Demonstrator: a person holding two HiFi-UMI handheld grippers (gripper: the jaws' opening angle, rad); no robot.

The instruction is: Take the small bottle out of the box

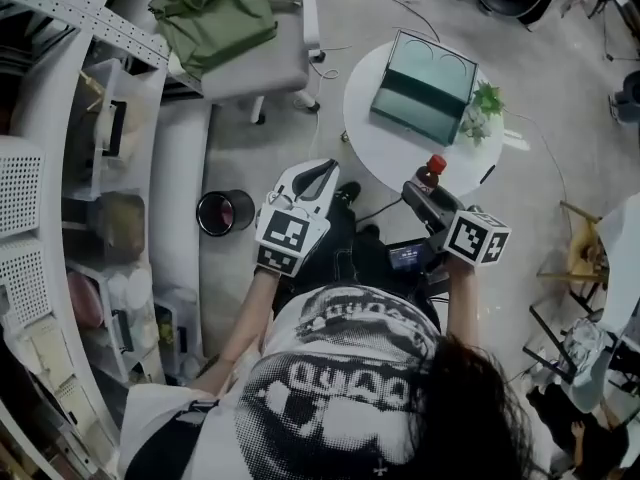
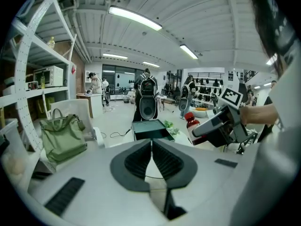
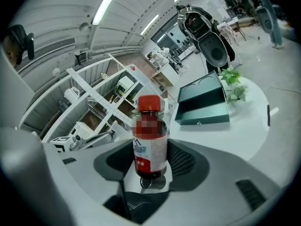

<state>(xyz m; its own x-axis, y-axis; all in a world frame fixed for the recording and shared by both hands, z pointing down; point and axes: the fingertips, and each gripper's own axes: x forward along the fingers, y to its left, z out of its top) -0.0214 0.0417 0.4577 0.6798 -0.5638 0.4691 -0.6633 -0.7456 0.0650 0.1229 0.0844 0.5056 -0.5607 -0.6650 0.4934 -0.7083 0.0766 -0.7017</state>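
Looking down on a round white tabletop (image 1: 385, 153): an open green box (image 1: 425, 86) rests on it. Nearest the box, the right claw (image 3: 150, 157) pinches the small bottle (image 3: 149, 135), which stands upright, red cap up, clear of the box. The left claw (image 2: 151, 145), farther from the box, is pressed together and empty.

The small bottle (image 3: 150, 138) is showing a red cap, dark reddish contents and a white label. The box (image 1: 422, 88) is appearing deep teal, the bench (image 1: 375, 138) white, the bag (image 1: 212, 16) olive green.
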